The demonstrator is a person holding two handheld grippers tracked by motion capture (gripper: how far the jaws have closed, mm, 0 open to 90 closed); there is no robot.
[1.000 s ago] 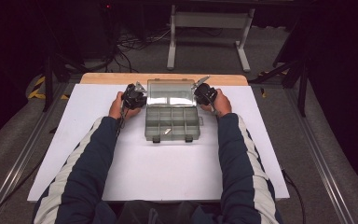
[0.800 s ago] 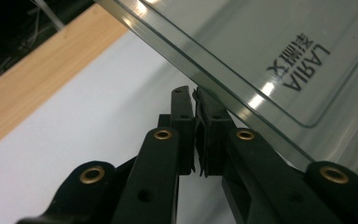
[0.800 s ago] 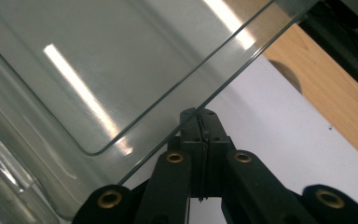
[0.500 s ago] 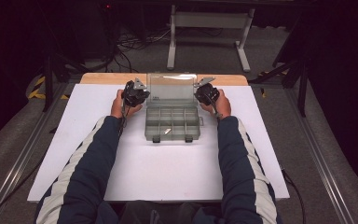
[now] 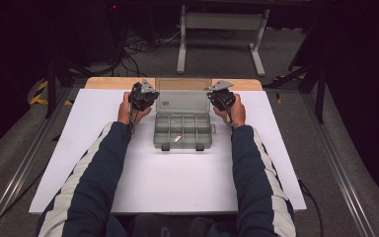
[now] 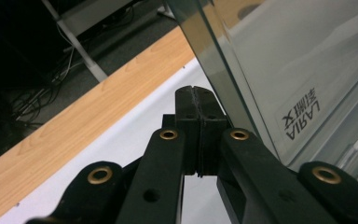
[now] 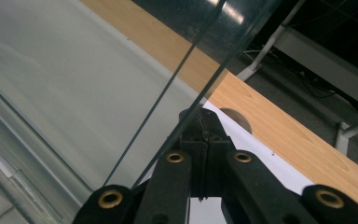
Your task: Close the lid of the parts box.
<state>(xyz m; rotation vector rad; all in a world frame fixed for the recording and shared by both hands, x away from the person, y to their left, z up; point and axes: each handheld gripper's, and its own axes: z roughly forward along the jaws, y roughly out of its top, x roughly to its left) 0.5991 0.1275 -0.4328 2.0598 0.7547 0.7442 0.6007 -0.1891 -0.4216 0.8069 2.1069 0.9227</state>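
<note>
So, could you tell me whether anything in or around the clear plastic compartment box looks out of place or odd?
Little stands out. The clear plastic compartment box sits square on the white sheet, its lid raised. One small pale item lies slanted in a front compartment; the others look empty. The left gripper and right gripper flank the lid, jaws shut.

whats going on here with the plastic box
A person at a table works a clear compartment box with a hand-held gripper in each hand. The left hand-held gripper and right hand-held gripper sit at the two sides of the lid, which stands raised behind the tray. Both pairs of jaws are shut with nothing between them. A small pale piece lies in one compartment.
</note>
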